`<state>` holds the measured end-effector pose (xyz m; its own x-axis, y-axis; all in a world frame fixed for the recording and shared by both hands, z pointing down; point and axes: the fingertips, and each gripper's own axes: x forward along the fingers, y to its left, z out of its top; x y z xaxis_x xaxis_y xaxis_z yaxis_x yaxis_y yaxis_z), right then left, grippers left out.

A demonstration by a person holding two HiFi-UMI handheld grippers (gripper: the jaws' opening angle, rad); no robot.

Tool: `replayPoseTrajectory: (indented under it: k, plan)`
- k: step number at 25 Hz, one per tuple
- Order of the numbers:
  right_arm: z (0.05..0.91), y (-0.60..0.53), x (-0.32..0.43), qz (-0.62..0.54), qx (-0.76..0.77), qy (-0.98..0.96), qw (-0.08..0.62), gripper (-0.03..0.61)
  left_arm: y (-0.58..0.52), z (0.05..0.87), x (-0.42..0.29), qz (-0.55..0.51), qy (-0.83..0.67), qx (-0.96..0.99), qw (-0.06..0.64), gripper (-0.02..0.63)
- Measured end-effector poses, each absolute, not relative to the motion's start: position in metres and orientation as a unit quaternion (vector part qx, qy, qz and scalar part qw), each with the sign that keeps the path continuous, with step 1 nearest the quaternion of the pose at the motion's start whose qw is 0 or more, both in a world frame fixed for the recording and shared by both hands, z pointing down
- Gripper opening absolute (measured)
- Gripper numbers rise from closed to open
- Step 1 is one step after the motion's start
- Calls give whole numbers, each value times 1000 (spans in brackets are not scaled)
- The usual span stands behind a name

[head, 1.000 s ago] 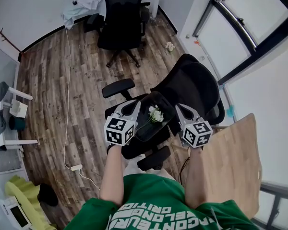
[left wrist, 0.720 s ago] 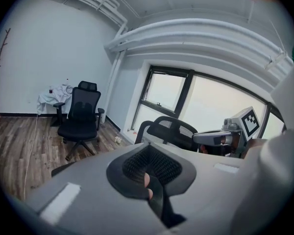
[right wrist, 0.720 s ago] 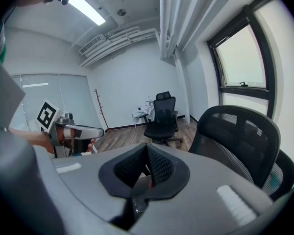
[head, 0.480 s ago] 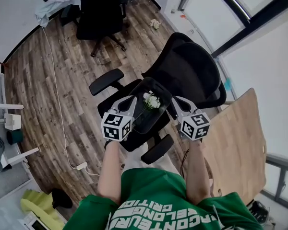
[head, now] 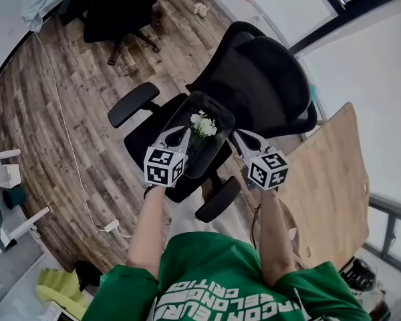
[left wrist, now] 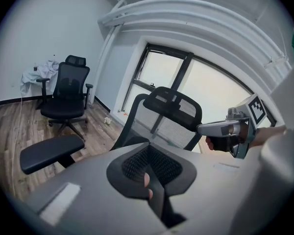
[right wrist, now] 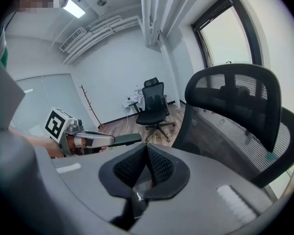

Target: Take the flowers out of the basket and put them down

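Note:
A dark see-through basket (head: 210,149) with white flowers (head: 202,126) in it hangs over the seat of a black office chair (head: 254,79), carried between both grippers. My left gripper (head: 178,135) is shut on the basket's left rim, and my right gripper (head: 238,139) is shut on its right rim. In the left gripper view the jaws (left wrist: 148,151) are closed with a dark strip of the basket (left wrist: 160,207) running down from them. The right gripper view shows the closed jaws (right wrist: 147,153) pinching a glossy dark edge (right wrist: 136,199). The flowers are hidden in both gripper views.
The chair's armrests (head: 132,103) stick out on either side of the seat. A second black office chair (head: 117,9) stands farther off on the wooden floor. A light wooden tabletop (head: 324,186) lies at the right, and a white cable (head: 67,146) runs across the floor at the left.
Both grippers have come down with the basket between them, closer to the chair seat. The flowers stay in the basket. Both grips are unchanged.

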<state>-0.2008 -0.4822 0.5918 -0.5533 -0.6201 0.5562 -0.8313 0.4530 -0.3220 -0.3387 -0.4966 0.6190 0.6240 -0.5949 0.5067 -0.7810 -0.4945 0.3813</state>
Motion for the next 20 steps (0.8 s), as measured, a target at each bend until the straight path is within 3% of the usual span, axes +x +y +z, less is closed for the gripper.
replayPoseTrajectory:
  k: [20]
  plan:
    - [700, -465, -177, 354, 451, -795, 197, 6, -482, 756, -303, 192, -351, 839, 369, 18]
